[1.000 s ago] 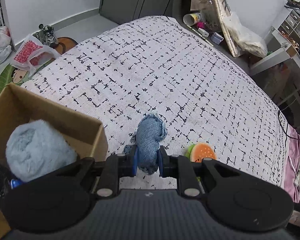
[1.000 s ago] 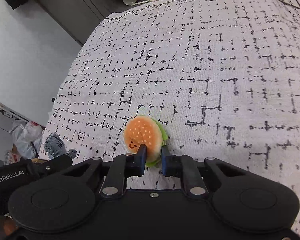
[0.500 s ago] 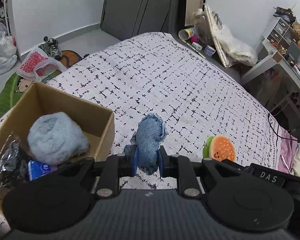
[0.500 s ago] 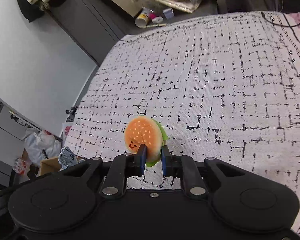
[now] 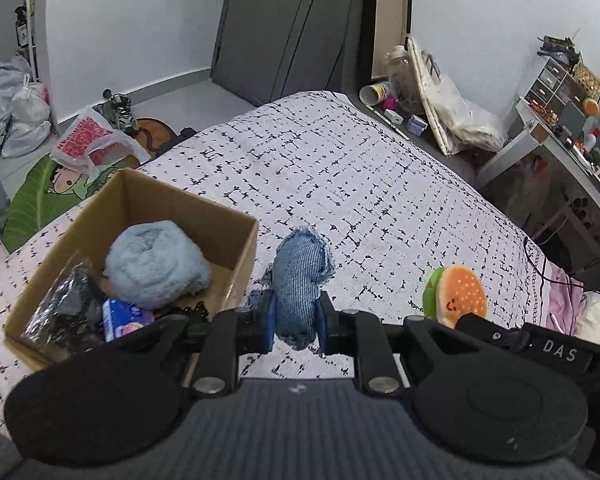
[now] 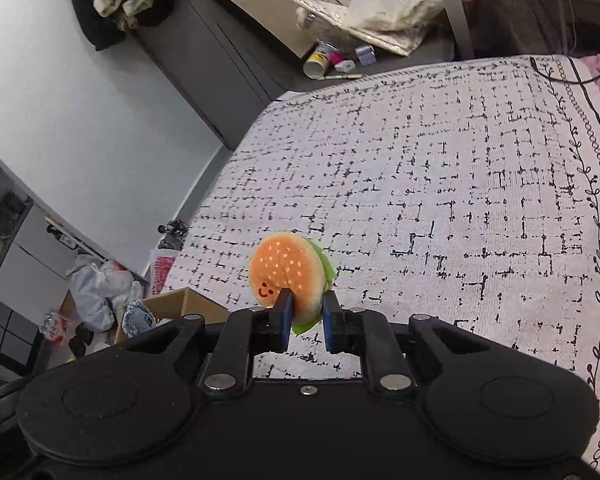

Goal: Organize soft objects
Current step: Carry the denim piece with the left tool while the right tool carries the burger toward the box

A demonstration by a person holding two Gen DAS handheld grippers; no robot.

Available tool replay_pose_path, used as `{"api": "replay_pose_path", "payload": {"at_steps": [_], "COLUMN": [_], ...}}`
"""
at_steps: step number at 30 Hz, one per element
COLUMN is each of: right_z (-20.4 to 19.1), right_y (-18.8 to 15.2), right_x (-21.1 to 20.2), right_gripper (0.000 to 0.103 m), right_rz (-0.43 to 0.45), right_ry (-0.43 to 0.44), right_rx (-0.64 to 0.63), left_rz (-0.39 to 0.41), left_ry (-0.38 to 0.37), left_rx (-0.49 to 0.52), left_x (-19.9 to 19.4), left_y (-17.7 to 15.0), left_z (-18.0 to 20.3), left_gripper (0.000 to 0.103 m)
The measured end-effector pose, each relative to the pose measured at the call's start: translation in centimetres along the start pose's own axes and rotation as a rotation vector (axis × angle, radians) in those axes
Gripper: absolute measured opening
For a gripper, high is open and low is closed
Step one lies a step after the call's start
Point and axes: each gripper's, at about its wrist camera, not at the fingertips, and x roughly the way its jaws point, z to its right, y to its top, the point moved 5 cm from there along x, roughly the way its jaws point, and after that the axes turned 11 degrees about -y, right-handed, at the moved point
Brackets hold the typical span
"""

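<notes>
While your left hand-held gripper (image 5: 296, 316) clamps the denim plush (image 5: 300, 280) beside the cardboard box (image 5: 236, 276) and your right hand-held gripper (image 6: 305, 316) pinches the burger plush (image 6: 288, 272) above the bed (image 6: 440, 200), carry both over the box, then release.

Even indoor light, sharp centre, bent edges

My two wrist views are bright and evenly lit, with only soft shadows under the cardboard box (image 5: 236, 256) on the bedspread (image 6: 460, 200). Focus holds across the middle; the fisheye curves walls and furniture hard toward the borders, and my own dark housings sit underexposed, showing little detail.
</notes>
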Motion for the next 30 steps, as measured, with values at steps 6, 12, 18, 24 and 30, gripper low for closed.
{"api": "replay_pose_path", "payload": {"at_steps": [6,12,18,24,30], "right_z": [-0.4,-1.0,-2.2,-3.2,-4.7], "right_y": [-0.4,-0.7,-0.8,-1.2,-2.0], "right_x": [-1.6,-2.5,-2.9,-2.9,-2.8], "right_gripper": [0.016,0.016,0.016,0.016,0.016], "right_rz": [0.021,0.027,0.034,0.041,0.037], "right_ry": [0.019,0.030,0.052,0.072,0.070], "right_rx": [-0.011,-0.022,-0.043,-0.060,-0.097], "left_rz": [0.010,0.017,0.029,0.033,0.023], "left_ry": [0.001,0.003,0.014,0.024,0.023], "left_rx": [0.001,-0.003,-0.002,-0.029,-0.052], "left_x": [-1.9,-3.5,-4.9,-5.7,-5.7], "left_y": [-0.3,-0.3,0.1,0.5,0.5], "left_z": [-0.4,-0.9,-2.0,-4.0,-5.8], "left_gripper": [0.019,0.019,0.019,0.019,0.019]}}
